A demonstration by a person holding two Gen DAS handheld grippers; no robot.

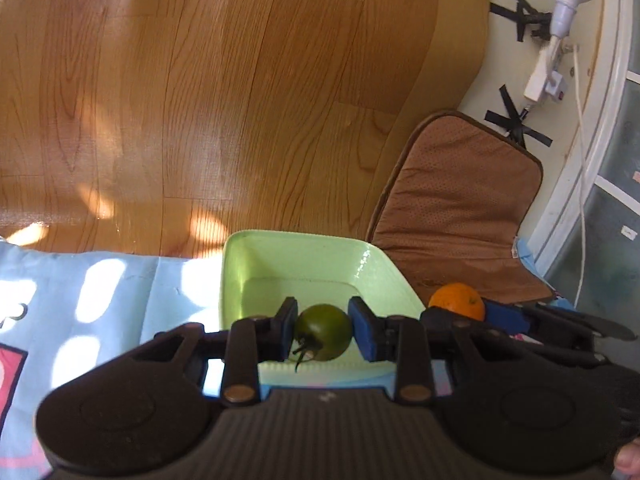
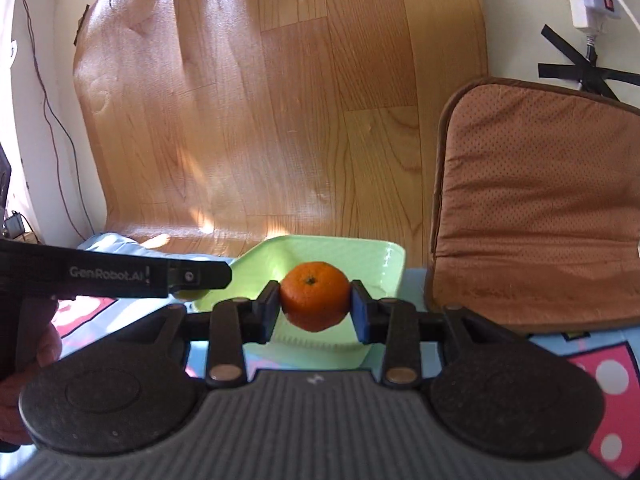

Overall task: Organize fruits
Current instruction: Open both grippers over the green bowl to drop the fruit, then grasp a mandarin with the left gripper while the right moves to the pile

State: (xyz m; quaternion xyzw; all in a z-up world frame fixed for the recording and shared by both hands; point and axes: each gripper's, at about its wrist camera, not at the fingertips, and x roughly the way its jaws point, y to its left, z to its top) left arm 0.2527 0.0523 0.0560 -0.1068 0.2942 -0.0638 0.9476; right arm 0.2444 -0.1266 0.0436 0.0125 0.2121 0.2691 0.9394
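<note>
My left gripper [image 1: 323, 330] is shut on a green tomato [image 1: 325, 331] with a stem, held over the near part of a light green square dish [image 1: 240, 268]. My right gripper [image 2: 315, 300] is shut on an orange mandarin [image 2: 314, 295], held over the near edge of the same dish [image 2: 384, 272]. In the left wrist view the mandarin [image 1: 458, 300] and the right gripper show at the dish's right side. In the right wrist view the left gripper's black body [image 2: 120, 274] reaches in from the left over the dish's left corner. The dish floor in view holds nothing.
The dish sits on a light blue mat with pink patterns [image 1: 80, 292] on a wooden floor [image 1: 200, 100]. A brown cushion [image 2: 540, 208] lies right of the dish. A power strip with cables [image 2: 588, 4] and black tape marks are at the far right by the wall.
</note>
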